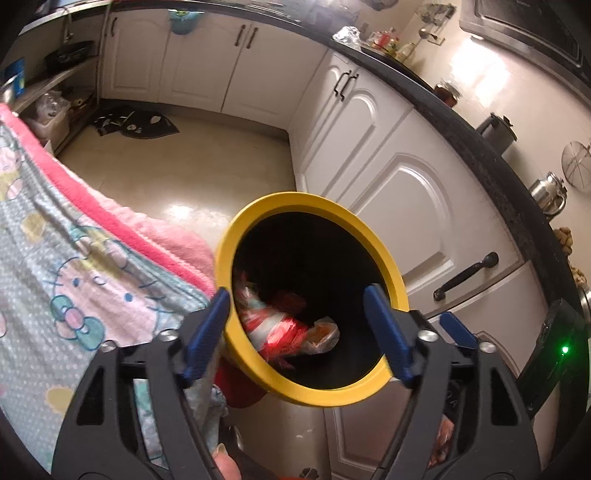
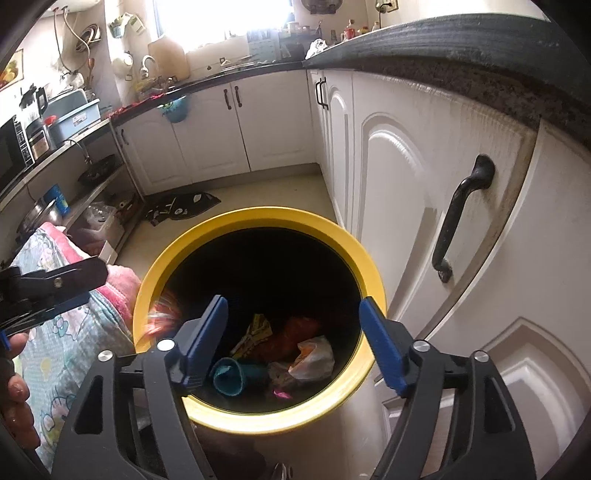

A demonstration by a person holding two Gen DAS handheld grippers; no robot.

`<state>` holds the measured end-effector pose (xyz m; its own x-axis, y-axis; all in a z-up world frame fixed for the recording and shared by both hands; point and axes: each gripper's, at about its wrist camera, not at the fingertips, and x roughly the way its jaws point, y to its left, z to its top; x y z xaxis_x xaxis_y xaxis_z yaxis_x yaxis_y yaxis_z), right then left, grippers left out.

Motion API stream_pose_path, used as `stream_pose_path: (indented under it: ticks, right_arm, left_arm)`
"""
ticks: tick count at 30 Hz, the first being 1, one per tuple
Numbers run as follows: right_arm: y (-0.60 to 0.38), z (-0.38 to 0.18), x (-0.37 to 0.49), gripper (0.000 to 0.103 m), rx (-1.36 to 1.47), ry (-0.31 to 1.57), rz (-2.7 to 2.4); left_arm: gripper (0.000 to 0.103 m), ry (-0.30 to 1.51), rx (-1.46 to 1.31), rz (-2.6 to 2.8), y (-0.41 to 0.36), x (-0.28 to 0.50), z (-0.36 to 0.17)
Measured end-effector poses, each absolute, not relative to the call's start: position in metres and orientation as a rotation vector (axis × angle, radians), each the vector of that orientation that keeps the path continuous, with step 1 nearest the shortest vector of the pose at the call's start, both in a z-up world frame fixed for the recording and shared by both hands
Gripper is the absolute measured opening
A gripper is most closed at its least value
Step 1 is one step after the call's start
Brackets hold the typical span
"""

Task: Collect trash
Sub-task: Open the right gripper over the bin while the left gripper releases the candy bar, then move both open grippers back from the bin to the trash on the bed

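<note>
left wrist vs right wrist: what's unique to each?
Left wrist only: a red-and-white wrapper in the bin, a kettle on the counter.
Right wrist only: a teal cup in the bin, a bright window, the left gripper.
Both: the yellow-rimmed bin, a crumpled clear bag, white cabinets, each camera's own gripper open.

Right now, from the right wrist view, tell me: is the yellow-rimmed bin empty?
No. The yellow-rimmed bin holds a teal cup, a crumpled plastic bag and other wrappers.
</note>
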<state>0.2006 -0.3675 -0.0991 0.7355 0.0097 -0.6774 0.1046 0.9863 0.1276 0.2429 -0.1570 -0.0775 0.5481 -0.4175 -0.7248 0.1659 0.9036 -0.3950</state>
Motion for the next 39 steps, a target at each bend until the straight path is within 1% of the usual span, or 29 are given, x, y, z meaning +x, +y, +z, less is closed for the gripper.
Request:
stream_pose_path:
  ticks: [2,5,6,9,39]
  right_arm:
    - [-0.368,-0.097,0.199,0.076,0.167,0.736,-0.055]
    - [-0.370,-0.093,0.197,0.078,0.174,0.724,-0.057]
    - [-0.371,-0.092,0.195,0.079,0.176,0.720,-0.058]
    - [-0.371,-0.087,0.192,0.080,0.184,0.706,-0.056]
    - [-0.336,-0.039,0.168,0.081,0.169,0.598,0.061]
  left_arm:
    - [0.081,0.925,-0.305,-0.345,-0.151,0.240,-0.075]
    - [0.090,0.910,-0.307,-0.333,-0.145,0.236,-0.071]
    - [0.092,0.904,-0.308,-0.330,-0.143,0.234,-0.068]
    - [0.092,0.887,-0.308,-0.316,-0.137,0.229,-0.063]
    - [0.092,0.725,-0.351,-0.218,-0.069,0.176,-0.009]
